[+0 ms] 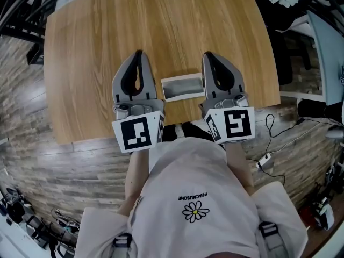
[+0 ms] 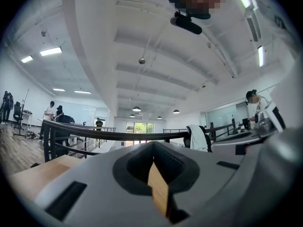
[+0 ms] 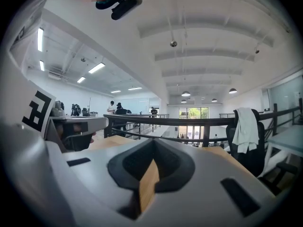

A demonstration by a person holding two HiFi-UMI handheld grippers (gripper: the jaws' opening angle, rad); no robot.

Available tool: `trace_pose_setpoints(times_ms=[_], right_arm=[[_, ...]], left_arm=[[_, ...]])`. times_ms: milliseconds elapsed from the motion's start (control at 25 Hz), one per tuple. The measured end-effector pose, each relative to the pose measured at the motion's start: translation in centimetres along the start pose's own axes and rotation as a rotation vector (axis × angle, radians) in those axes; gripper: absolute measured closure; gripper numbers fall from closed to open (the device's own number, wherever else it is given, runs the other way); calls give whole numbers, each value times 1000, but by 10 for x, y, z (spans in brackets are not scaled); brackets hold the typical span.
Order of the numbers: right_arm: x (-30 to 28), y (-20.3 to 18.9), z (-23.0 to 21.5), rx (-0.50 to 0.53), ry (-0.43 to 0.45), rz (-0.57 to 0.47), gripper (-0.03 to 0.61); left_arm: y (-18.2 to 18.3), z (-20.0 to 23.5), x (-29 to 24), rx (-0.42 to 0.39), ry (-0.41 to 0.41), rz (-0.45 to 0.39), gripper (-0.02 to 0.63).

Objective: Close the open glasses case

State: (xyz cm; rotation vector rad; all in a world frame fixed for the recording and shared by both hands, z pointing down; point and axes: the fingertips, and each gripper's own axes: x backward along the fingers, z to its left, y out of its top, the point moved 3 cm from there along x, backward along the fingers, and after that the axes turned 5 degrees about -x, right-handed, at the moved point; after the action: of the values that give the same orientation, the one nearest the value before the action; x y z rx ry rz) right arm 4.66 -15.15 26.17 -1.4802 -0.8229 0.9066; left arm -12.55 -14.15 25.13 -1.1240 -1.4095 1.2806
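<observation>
Noted open glasses case (image 1: 183,87) on table (image 1: 97,47) between left gripper (image 1: 139,52) and right gripper (image 1: 207,54), nearer the right; both clamped together, empty.

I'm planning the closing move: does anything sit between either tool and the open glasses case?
Nothing visible: the glasses case lies on the table directly between the left tool and right tool, both shut.

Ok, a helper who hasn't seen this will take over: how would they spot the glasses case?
Find the wooden table and follow it to its near edge, by the person. There the glasses case lies between the left hand-held gripper and the right hand-held gripper. It is the pale, shallow oblong box lying open; the grippers are grey with marker cubes.
</observation>
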Motion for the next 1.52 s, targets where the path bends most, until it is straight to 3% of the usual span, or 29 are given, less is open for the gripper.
trace_pose_setpoints(times_ms=[200, 440, 640, 1160, 1520], right_arm=[[0, -3, 5, 17, 28, 11, 568], [0, -8, 17, -26, 145, 18, 414], [0, -23, 29, -119, 225, 78, 336], [3, -110, 27, -184, 218, 299, 316], [-1, -154, 30, -211, 265, 425, 307]], left_arm=[[-1, 1, 1, 12, 3, 4, 597], [-5, 0, 1, 28, 3, 4, 597], [-6, -1, 2, 29, -8, 6, 597], [-18, -2, 1, 37, -20, 29, 597], [-24, -1, 5, 40, -11, 48, 597]])
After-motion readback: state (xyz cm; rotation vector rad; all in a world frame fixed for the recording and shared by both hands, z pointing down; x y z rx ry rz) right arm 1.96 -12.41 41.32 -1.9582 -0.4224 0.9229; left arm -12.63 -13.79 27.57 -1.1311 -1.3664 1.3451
